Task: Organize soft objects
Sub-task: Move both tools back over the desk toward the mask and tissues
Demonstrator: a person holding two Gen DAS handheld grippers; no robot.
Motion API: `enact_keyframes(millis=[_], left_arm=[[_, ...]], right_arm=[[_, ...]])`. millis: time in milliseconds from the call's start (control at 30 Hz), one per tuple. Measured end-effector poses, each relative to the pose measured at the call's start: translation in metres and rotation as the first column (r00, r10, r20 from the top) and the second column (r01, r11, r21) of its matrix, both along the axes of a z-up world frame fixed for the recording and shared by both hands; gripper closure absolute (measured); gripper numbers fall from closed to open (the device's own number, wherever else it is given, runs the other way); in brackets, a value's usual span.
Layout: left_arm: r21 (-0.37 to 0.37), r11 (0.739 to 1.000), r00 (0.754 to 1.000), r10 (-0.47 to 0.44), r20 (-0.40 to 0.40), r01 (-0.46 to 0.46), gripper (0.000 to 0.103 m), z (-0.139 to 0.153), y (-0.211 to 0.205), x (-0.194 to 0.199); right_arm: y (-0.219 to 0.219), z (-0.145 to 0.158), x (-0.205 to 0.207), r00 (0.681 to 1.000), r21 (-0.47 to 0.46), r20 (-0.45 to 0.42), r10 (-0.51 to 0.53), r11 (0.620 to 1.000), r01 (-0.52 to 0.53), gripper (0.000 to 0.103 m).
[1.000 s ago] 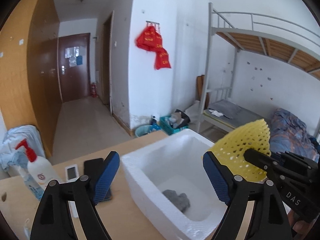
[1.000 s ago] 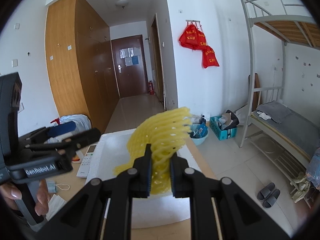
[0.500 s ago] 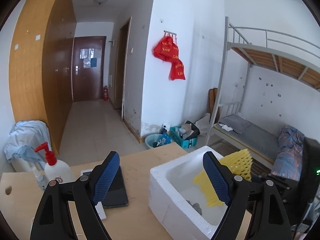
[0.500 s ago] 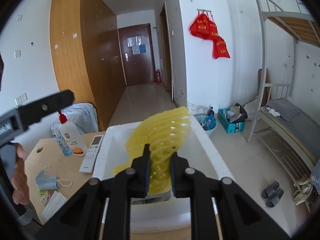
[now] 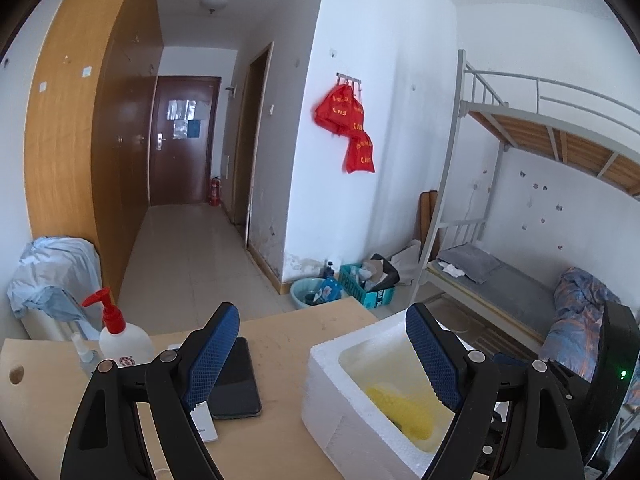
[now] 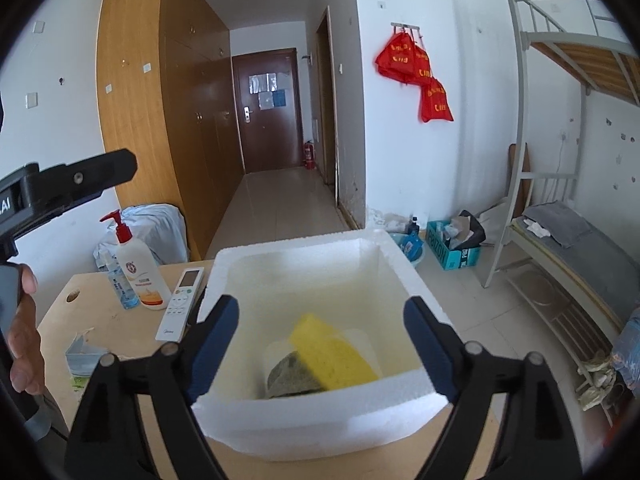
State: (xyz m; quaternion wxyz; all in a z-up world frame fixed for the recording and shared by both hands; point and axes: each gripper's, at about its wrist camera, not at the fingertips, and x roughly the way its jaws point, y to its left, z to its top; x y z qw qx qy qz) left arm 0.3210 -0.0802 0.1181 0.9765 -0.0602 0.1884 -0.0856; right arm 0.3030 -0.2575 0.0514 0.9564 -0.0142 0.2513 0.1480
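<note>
Right tongs (image 6: 322,344) opening, nothing between them, above the foam box (image 6: 320,420) where the yellow net (image 6: 332,354) lies; left tongs (image 5: 320,356) released, empty.

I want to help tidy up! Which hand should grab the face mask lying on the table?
Probably the left gripper: open, empty, on the table side where the face mask lies. The right gripper, jaws opening, hangs over the foam box.
</note>
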Motion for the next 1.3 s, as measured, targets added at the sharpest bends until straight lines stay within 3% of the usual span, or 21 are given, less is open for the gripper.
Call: enact_keyframes(millis=[400,567,800,900,1300], left_arm=[[0.026,0.999,0.999,-0.032,0.024,0.031,0.017,0.009,-0.011,-0.036],[0.054,0.999,1.000,-0.005,0.029,0.004,0.016,0.012,-0.006,-0.064],[0.083,0.993,0.996,0.085,0.015,-0.086,0.013,0.005,0.028,-0.118],[0.087,0.985,0.988,0.147,0.049,-0.151,0.001,0.004,0.047,-0.151],[0.086,0.940,0.944,0.324,0.067,-0.329,0.000,-0.009,0.106,-0.231]], right_arm=[[-0.013,0.008,-0.036,0.999,0.051,0.039,0.005,0.999,-0.007,0.011],[-0.011,0.012,-0.051,0.998,0.068,0.062,0.026,0.997,-0.031,0.010],[-0.008,0.009,-0.071,0.992,0.141,0.085,0.093,0.984,-0.104,0.001],[-0.003,0.008,-0.079,0.988,0.149,0.090,0.122,0.980,-0.134,0.001],[0.048,0.008,-0.125,0.957,0.143,0.115,0.267,0.949,-0.282,0.000]])
